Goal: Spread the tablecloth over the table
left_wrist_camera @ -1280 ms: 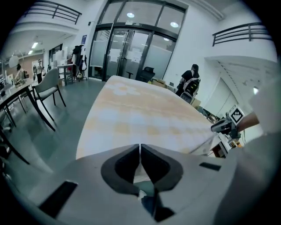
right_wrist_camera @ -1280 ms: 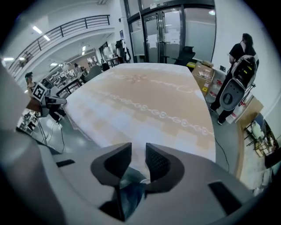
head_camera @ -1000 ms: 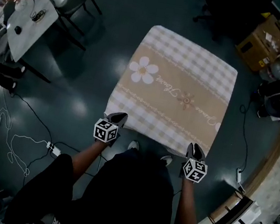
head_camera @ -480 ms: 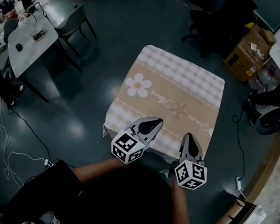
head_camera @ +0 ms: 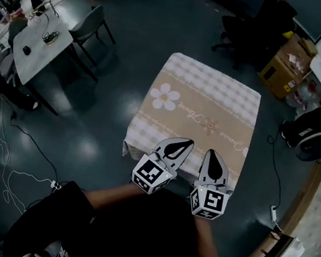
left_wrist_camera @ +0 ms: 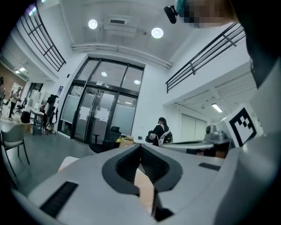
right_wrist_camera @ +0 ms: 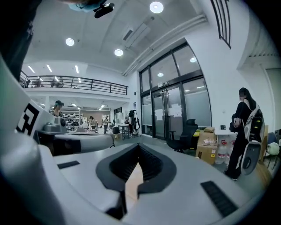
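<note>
Both the left gripper and right gripper show fingers pressed together, empty. Floral tablecloth lies flat over the bench just beyond; judged light, soft, limp; pinch near corners.

The bench is wholly hidden under the tablecloth. The cloth's near edge is partly covered by the left tool and the right tool. Its printed script is too small to be read. In both gripper views only a beige sliver is seen.
</note>
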The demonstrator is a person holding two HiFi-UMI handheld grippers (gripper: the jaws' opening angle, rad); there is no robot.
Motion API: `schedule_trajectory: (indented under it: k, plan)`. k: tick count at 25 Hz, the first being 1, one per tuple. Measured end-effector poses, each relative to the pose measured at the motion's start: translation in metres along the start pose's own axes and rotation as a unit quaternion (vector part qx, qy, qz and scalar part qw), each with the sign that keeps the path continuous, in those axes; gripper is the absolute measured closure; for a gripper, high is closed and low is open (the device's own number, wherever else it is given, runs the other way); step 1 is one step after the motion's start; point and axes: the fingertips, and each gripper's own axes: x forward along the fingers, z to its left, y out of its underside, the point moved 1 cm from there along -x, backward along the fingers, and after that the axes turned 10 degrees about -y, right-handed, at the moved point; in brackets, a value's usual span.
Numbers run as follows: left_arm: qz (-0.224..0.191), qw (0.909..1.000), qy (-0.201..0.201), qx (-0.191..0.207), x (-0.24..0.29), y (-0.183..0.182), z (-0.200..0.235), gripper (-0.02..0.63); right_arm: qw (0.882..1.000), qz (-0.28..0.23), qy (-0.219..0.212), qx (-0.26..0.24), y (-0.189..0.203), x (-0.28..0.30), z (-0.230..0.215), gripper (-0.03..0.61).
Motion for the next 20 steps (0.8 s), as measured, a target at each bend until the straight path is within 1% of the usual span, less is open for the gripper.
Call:
schedule_trajectory:
  k: [3, 8, 13, 20]
  plan:
    - [-0.007, 0.9999, -0.001, 0.009, -0.008, 0.0, 0.003, 0.597, 1.0, 0.004, -0.003, -0.006, 0.003, 0.003, 0.008, 0.561]
    - [-0.011, 0.9999, -0.003, 0.011, -0.015, 0.006, 0.004, 0.597, 1.0, 0.011, -0.008, -0.011, 0.01, 0.004, 0.015, 0.561]
    - [-0.011, 0.9999, -0.011, 0.003, -0.021, 0.006, 0.019, 0.597, 1.0, 0.014, -0.012, -0.014, 0.01, 0.013, 0.025, 0.561]
    - [-0.009, 0.9999, -0.006, 0.002, -0.015, 0.007, 0.037, 0.597, 1.0, 0.015, -0.009, -0.013, 0.011, 0.031, 0.028, 0.561]
